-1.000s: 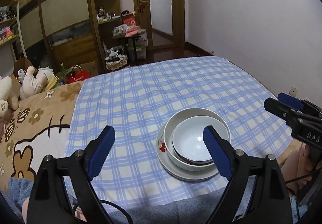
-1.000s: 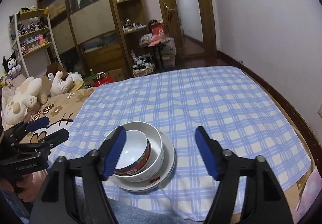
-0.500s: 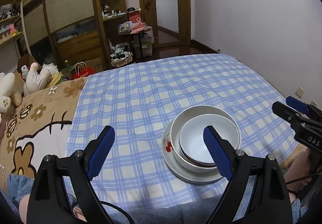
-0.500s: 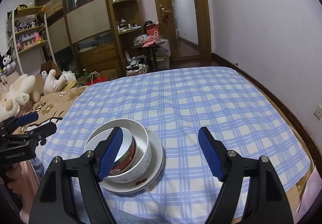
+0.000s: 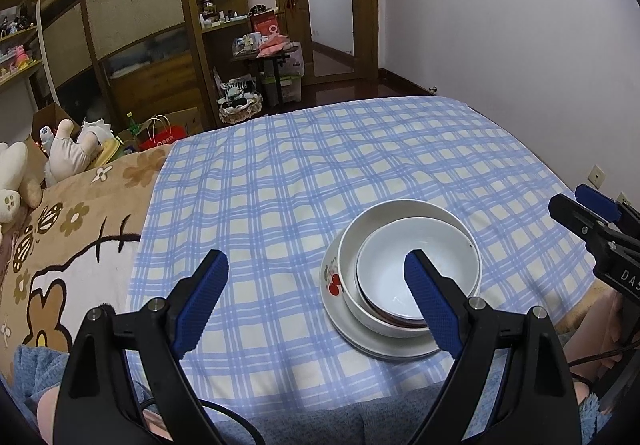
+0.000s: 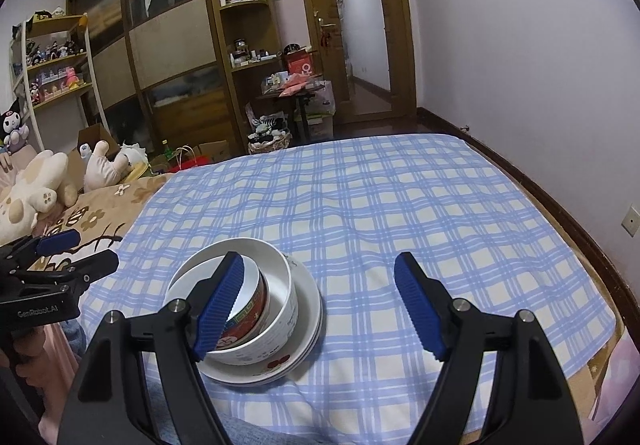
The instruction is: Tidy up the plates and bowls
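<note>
Bowls sat nested on a plate (image 5: 384,345) on the checked cloth (image 5: 320,173) over the bed: small bowl (image 5: 400,269) inside the large bowl (image 5: 404,211). The stack lay just beyond the left gripper (image 5: 316,305), behind its right finger, and behind the right gripper's (image 6: 316,309) left finger. Both pairs of fingers stood wide apart, holding nothing. The soft bedding seemed the risk: a nudge from either finger could tip the leaning small bowl or slide the stack.

Two nested bowls: large bowl (image 5: 408,221), small bowl (image 5: 392,277); one plate (image 5: 348,329); two grippers.
</note>
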`<action>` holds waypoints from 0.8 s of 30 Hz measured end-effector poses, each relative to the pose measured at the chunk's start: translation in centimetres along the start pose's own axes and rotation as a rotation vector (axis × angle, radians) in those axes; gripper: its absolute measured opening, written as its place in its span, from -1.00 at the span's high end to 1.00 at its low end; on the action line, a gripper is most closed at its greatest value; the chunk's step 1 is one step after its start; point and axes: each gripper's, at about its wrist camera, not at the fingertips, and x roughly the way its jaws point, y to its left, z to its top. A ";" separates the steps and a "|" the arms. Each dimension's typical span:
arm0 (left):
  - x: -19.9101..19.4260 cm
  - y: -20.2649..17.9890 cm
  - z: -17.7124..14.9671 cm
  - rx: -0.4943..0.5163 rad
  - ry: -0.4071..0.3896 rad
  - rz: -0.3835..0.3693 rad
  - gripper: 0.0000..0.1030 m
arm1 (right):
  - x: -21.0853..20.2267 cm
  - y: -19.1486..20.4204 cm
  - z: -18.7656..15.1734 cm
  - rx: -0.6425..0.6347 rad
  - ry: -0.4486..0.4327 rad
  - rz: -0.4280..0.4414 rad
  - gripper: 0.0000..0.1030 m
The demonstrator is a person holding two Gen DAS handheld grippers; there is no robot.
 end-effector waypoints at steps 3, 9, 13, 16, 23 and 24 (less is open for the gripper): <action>0.0 0.0 0.0 0.002 0.005 -0.004 -0.72 | 0.0 -0.3 0.0 0.005 -0.001 -0.003 -0.59; 0.0 -0.2 0.0 0.010 0.008 -0.011 -0.72 | 0.1 -0.4 0.1 0.002 -0.006 -0.008 -0.59; 0.0 -0.2 0.0 0.010 0.009 -0.010 -0.72 | 0.1 -0.5 0.1 0.002 -0.007 -0.006 -0.59; -0.1 -0.1 0.0 0.010 0.011 -0.007 -0.72 | 0.1 -0.6 0.2 0.004 -0.007 -0.007 -0.59; -0.1 -0.1 0.0 0.011 0.013 -0.005 -0.72 | 0.1 -0.8 0.3 0.004 -0.007 -0.010 -0.59; -0.1 -0.1 0.0 0.010 0.013 -0.006 -0.72 | 0.1 -0.6 0.3 0.003 -0.007 -0.010 -0.59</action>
